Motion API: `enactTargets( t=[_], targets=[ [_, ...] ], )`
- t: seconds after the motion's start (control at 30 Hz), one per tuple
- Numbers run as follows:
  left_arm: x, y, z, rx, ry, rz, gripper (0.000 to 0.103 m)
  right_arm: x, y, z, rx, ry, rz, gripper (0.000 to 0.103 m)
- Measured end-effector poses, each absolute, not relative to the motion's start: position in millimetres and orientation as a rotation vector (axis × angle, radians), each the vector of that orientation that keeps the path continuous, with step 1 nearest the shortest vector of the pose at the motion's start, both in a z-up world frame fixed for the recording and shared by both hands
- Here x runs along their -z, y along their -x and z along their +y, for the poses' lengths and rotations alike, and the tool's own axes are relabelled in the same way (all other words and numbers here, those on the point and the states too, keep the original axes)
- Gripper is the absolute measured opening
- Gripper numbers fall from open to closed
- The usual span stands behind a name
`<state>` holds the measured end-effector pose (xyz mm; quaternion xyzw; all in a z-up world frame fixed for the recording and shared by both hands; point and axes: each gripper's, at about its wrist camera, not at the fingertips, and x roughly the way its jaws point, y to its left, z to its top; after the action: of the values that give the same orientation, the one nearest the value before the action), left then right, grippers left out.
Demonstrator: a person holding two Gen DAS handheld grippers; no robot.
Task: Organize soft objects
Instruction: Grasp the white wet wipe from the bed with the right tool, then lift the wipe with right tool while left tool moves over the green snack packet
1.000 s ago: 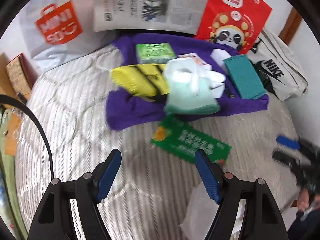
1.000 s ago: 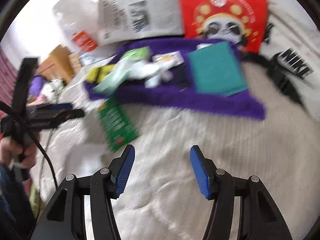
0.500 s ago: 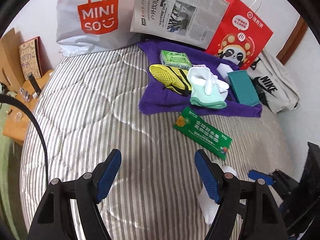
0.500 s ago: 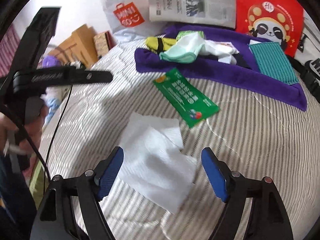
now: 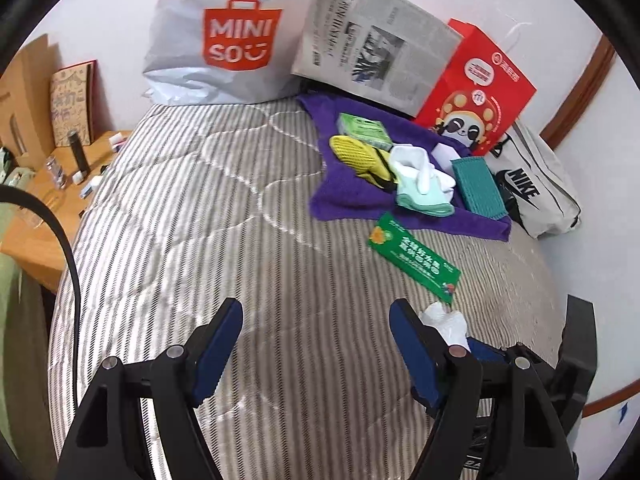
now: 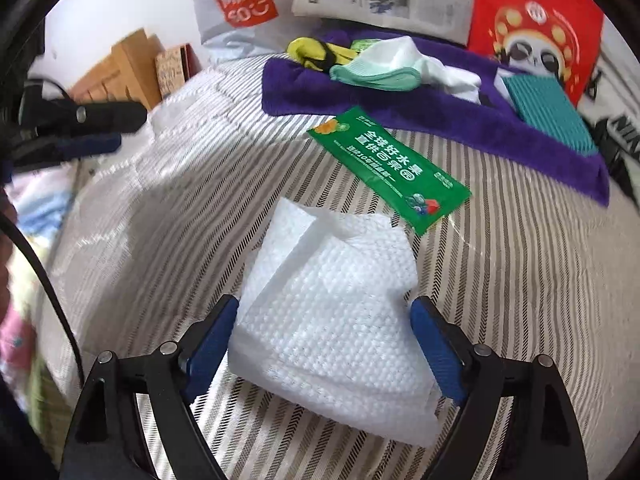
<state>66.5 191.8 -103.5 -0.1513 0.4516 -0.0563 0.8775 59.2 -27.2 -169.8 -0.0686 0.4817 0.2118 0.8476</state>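
Note:
A white textured cloth lies on the striped bed. My right gripper is open, its jaws on either side of the cloth, low over it. The cloth's tip shows in the left wrist view beside my right finger. My left gripper is open and empty above bare bedding. A purple towel holds a yellow mesh item, a mint and white cloth, a teal cloth and a green pack. A green packet lies in front of the towel.
A Miniso bag, a newspaper and a red panda bag stand at the bed's head. A Nike bag lies at the right edge. A wooden side table with small items is on the left.
Both grippers pulled back from the towel. The right gripper came down over the white cloth, which now sits between its open jaws. The left view widened over the bed.

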Motion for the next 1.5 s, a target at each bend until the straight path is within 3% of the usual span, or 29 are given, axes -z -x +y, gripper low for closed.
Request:
enactTargets(
  t=[0.07, 0.1, 0.13, 0.17, 0.23, 0.27, 0.63, 0.87, 1.27, 1.5],
  targets=[
    [106, -65, 194, 0.111, 0.321, 0.944, 0.074, 174, -55, -19, -0.427, 0.208, 0.99, 0.082],
    [107, -65, 195, 0.108, 0.321, 0.947, 0.074, 174, -53, -18, -0.425, 0.226, 0.976, 0.073],
    [109, -65, 194, 0.107, 0.322, 0.949, 0.074, 174, -52, -19, -0.437, 0.227, 0.962, 0.057],
    [110, -65, 193, 0.107, 0.322, 0.953, 0.074, 173, -53, -20, -0.442, 0.22, 0.96, 0.049],
    [112, -67, 188, 0.111, 0.315, 0.962, 0.074, 169, -54, -27, -0.442, 0.217, 0.951, 0.015],
    [112, -68, 184, 0.114, 0.304, 0.965, 0.074, 168, -56, -30, -0.442, 0.217, 0.954, 0.01],
    [117, -105, 114, 0.12, 0.243, 0.988, 0.074, 148, -78, -114, -0.336, 0.169, 0.905, 0.01],
    [129, -132, 71, 0.078, 0.229, 1.038, 0.074, 164, -121, -186, -0.22, 0.117, 0.893, 0.01],
    [148, -175, 32, -0.059, 0.274, 1.049, 0.074, 173, -137, -198, -0.261, 0.112, 0.856, 0.012],
    [155, -182, 5, -0.141, 0.136, 1.024, 0.085, 174, -141, -213, -0.315, -0.004, 0.868, 0.012]
  ],
)
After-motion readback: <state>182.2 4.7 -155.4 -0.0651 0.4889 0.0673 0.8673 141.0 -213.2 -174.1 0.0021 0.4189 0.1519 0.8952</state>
